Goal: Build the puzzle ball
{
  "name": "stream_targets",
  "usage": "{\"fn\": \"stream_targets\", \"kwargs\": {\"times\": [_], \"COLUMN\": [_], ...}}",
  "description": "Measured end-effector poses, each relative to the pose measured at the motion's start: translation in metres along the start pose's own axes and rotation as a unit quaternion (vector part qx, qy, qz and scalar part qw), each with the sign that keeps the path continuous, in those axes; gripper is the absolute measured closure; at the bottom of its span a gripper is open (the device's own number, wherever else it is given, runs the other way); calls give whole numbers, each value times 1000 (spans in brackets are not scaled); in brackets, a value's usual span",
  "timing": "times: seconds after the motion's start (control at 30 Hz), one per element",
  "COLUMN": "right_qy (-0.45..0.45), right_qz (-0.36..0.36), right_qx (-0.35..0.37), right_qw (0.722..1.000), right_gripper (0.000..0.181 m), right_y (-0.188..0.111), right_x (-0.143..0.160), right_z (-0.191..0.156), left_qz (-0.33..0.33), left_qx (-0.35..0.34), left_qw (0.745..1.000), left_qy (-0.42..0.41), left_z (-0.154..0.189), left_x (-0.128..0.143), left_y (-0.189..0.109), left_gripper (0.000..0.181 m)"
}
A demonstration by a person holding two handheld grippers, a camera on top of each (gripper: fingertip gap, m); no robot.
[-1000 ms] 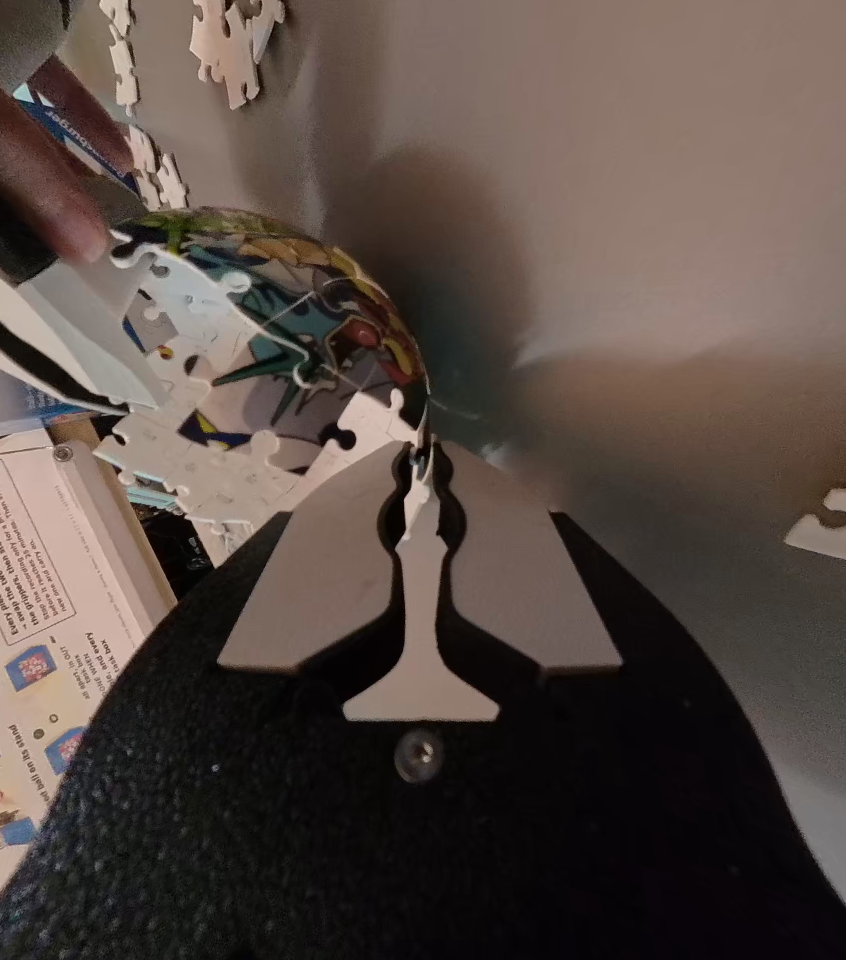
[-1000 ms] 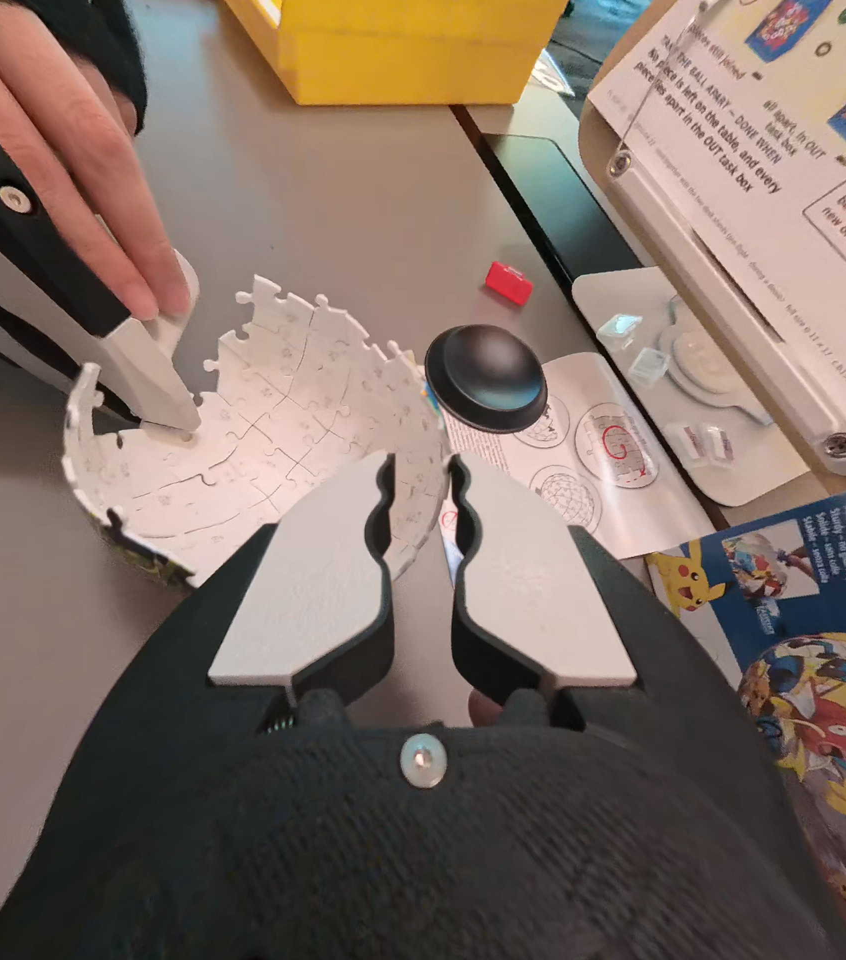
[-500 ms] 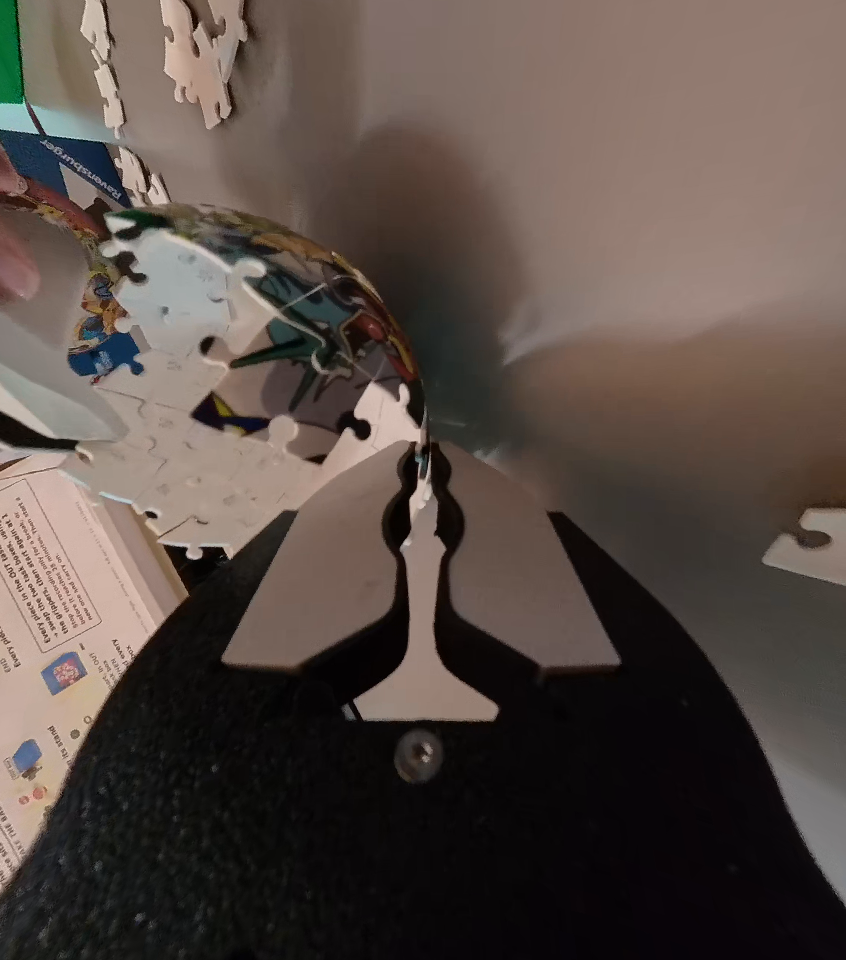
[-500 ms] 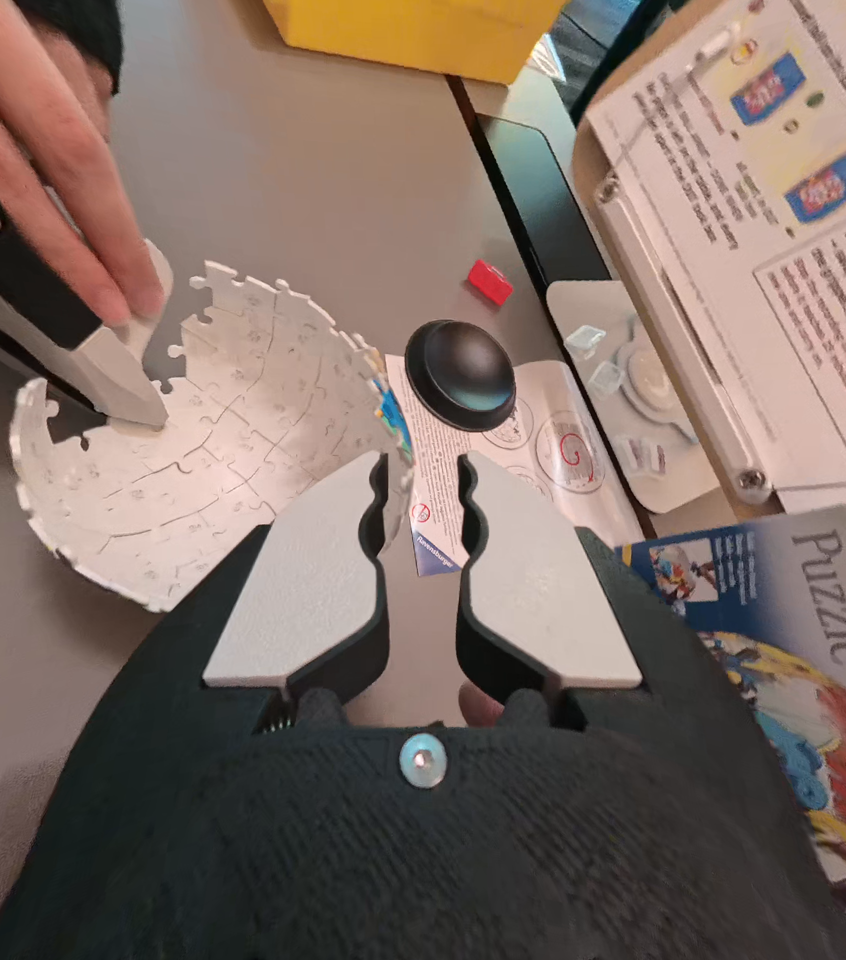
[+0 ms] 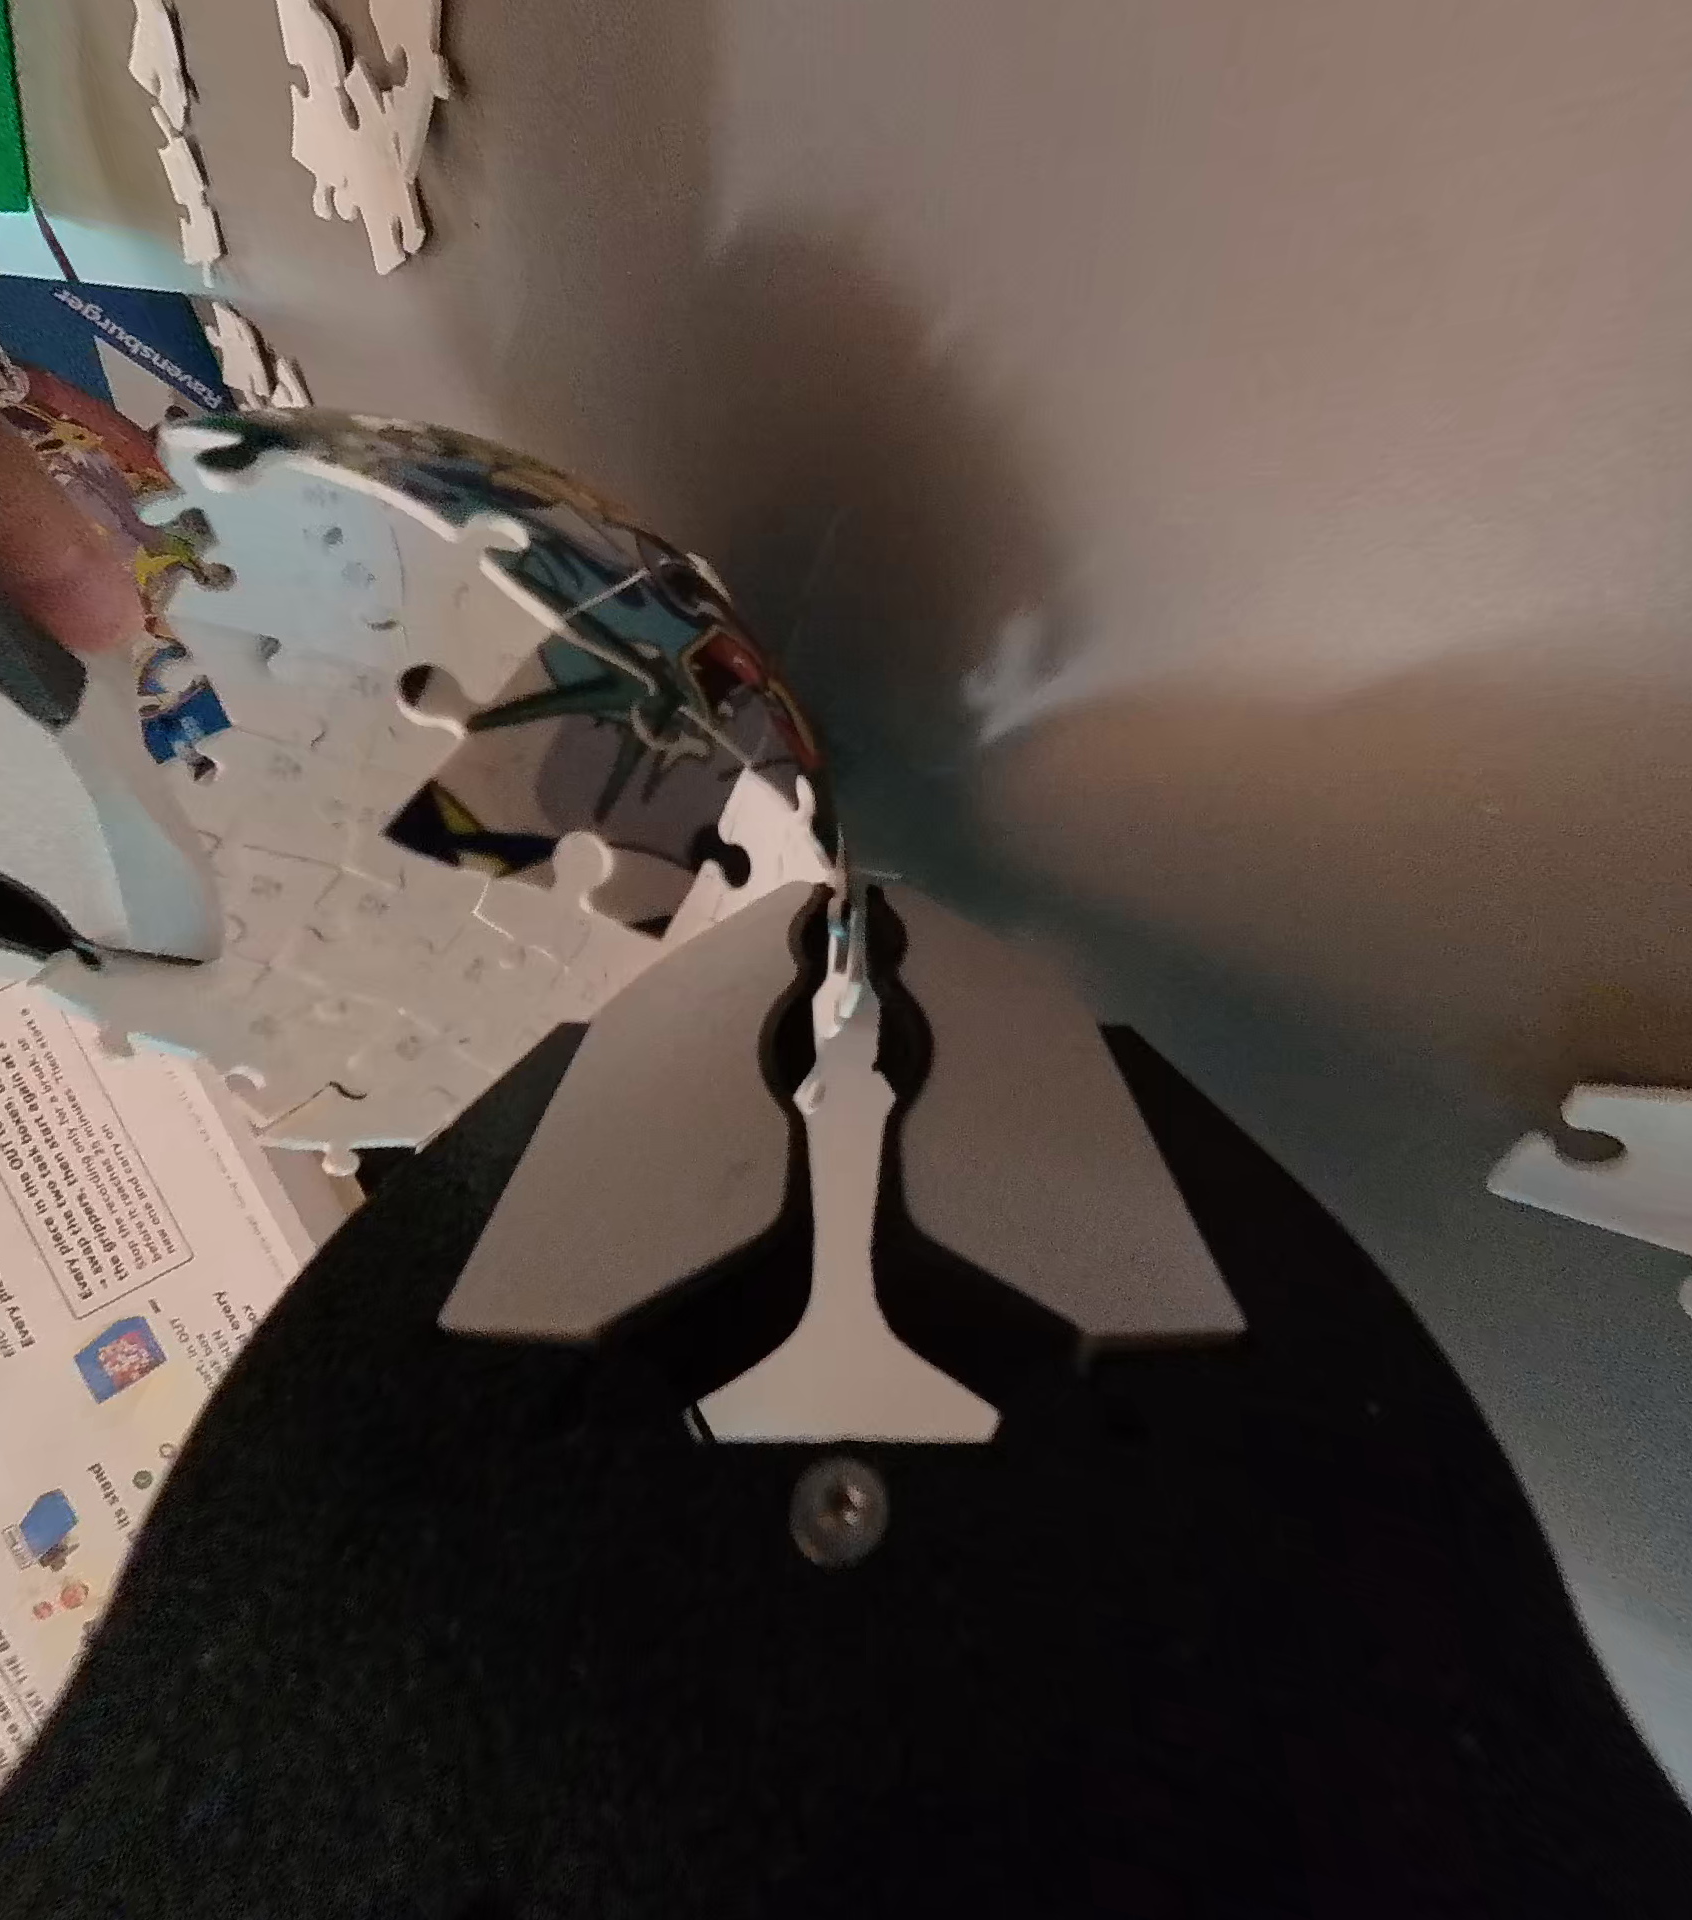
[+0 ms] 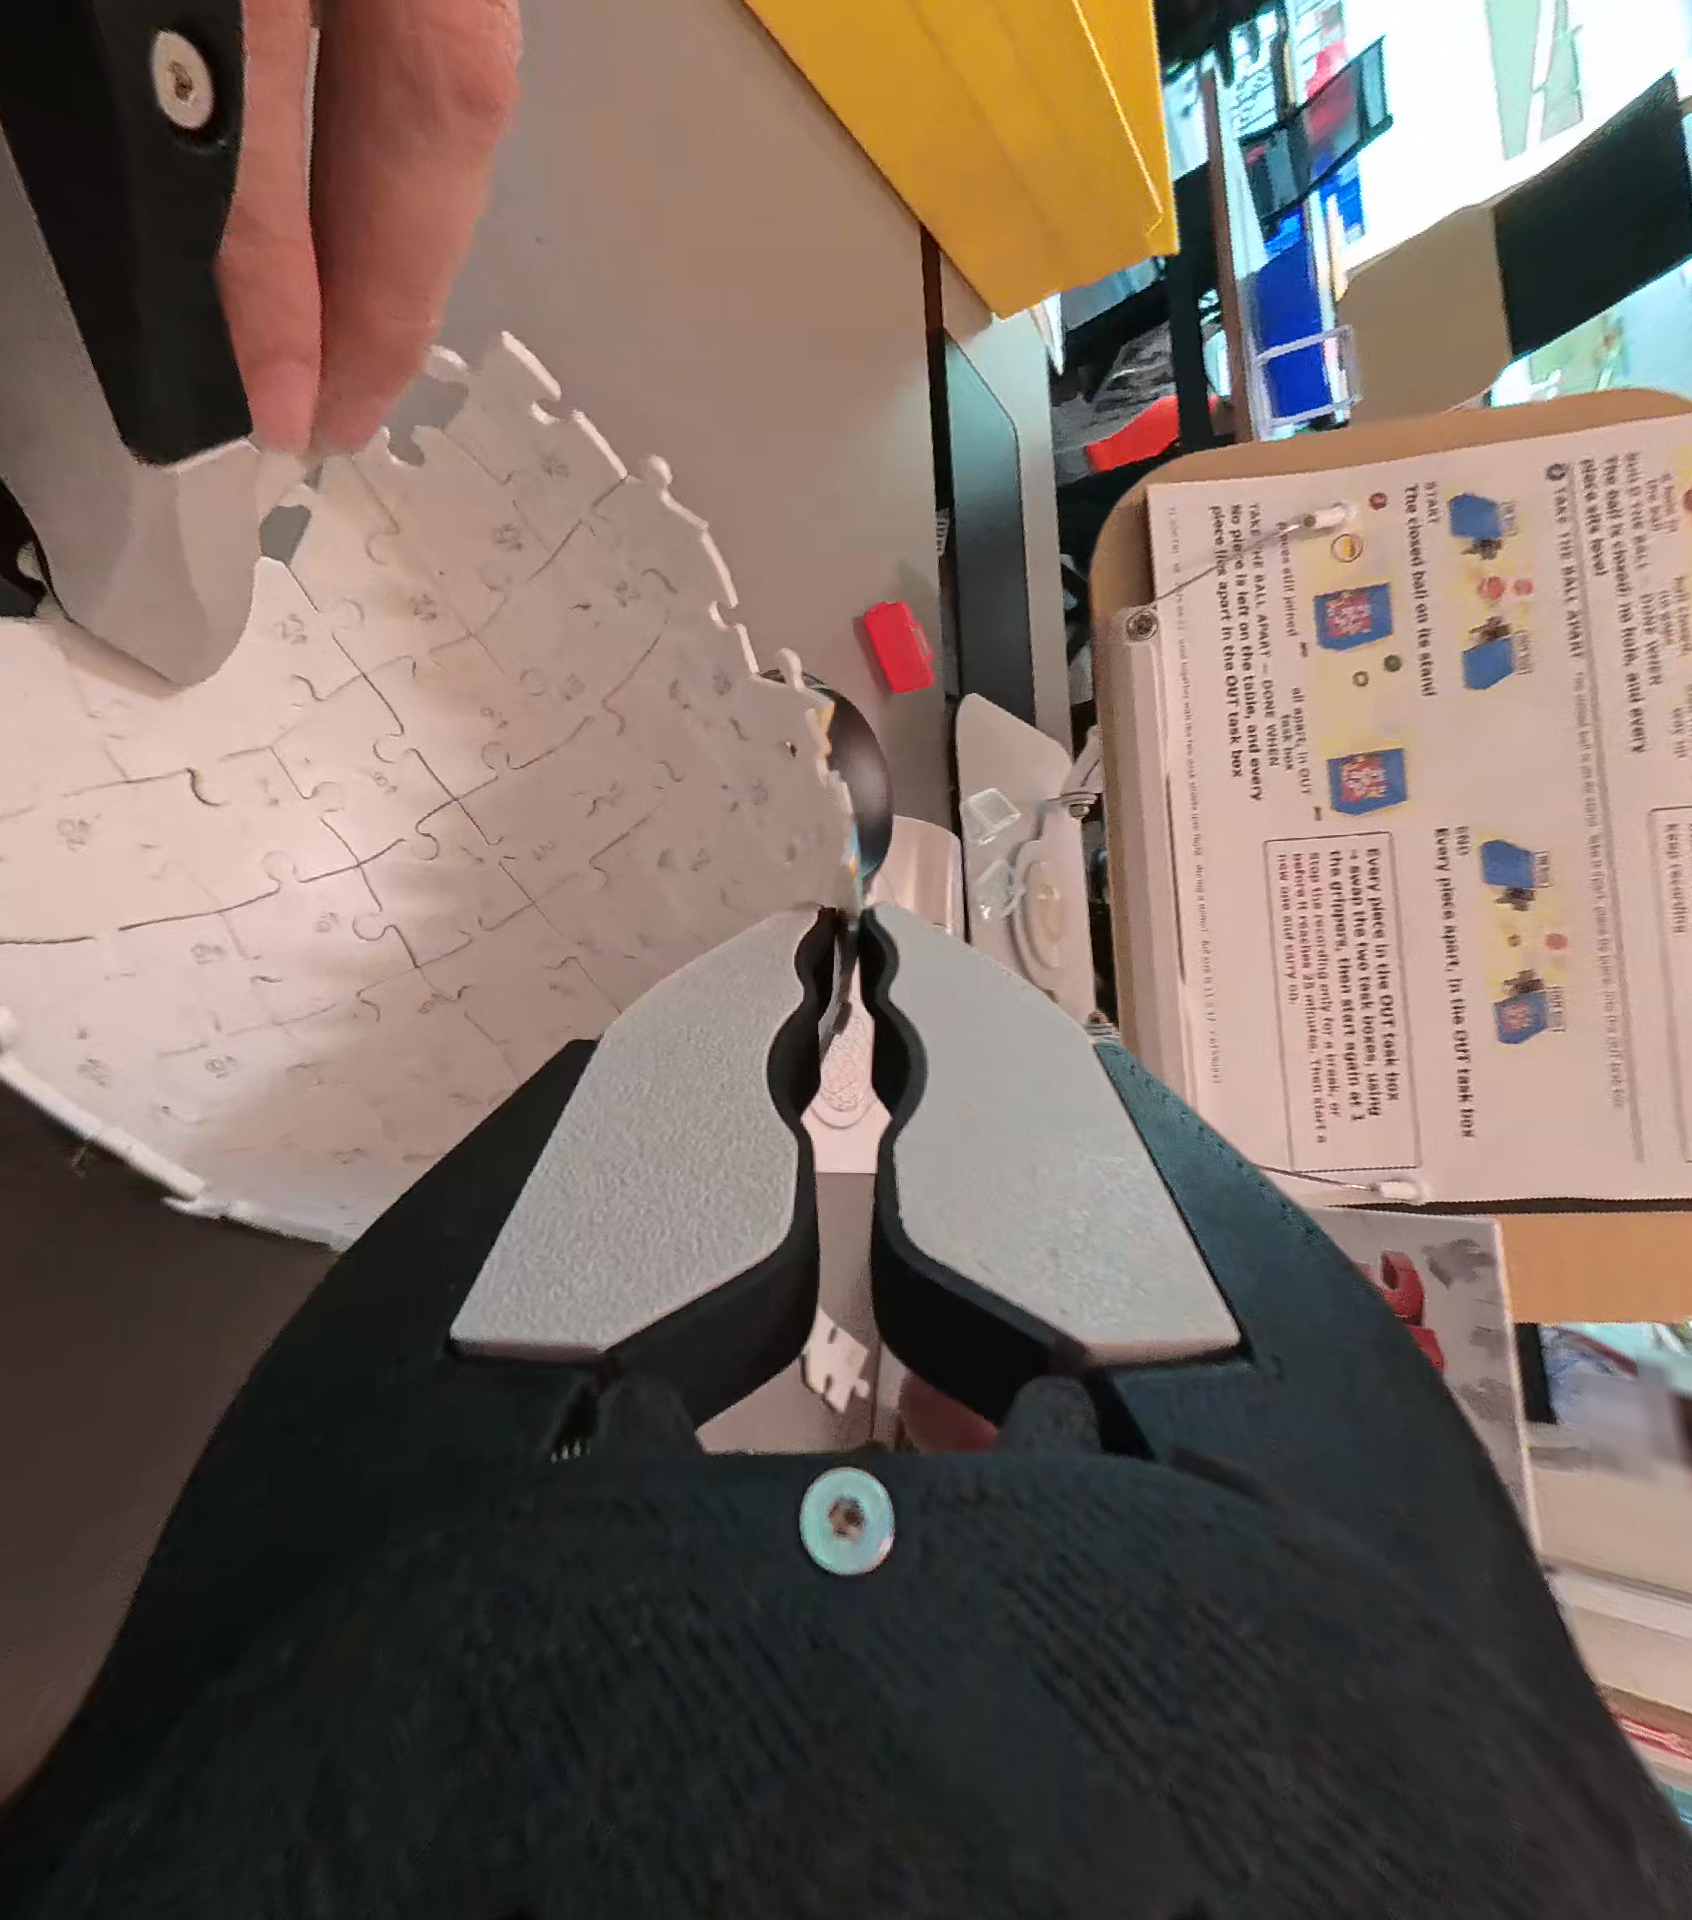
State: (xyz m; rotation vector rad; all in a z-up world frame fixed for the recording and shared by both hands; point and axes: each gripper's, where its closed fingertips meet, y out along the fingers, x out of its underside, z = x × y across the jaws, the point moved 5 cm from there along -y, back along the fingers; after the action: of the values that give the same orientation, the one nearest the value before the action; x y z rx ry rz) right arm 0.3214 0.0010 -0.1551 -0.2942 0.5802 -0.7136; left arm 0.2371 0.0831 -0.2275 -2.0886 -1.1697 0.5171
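- Two grippers pinch opposite rims of the half-built puzzle shell (image 6: 385, 831), held between us off the table.
- We have the right gripper (image 6: 857, 935) clamped narrow on the rim, frame centre; shell spreads left of it.
- Our left gripper (image 5: 847, 935) is likewise closed on the rim; shell lies upper left.
- Loose piece (image 5: 1673, 1174) lies lower right, nearer the left gripper.
- Yellow box (image 6: 987, 135), top: contents hidden.

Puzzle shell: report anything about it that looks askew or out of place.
The half-built puzzle shell is tipped on its side, its white inside facing the right wrist camera, pinched at opposite rims by the right gripper and the left gripper. Loose pieces lie scattered on the table. Nothing looks broken.
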Motion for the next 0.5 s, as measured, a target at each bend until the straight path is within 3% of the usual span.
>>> {"fn": "stream_targets", "kwargs": {"times": [0.17, 0.27, 0.5], "right_qy": [-17, -32, -51], "right_qz": [4, 5, 0], "right_qx": [33, 60, 96], "right_qw": [999, 998, 994], "right_gripper": [177, 177, 177], "right_y": [-5, -8, -14], "right_x": [-3, -6, -7], "right_z": [-4, -7, -12], "left_qz": [6, 19, 89], "left_qx": [-4, -9, -12], "left_qw": [1000, 999, 990], "left_qy": [-15, -41, -106], "left_z": [1, 0, -5], "left_x": [2, 1, -4], "left_y": [-1, -6, -35], "left_gripper": [172, 161, 146]}}
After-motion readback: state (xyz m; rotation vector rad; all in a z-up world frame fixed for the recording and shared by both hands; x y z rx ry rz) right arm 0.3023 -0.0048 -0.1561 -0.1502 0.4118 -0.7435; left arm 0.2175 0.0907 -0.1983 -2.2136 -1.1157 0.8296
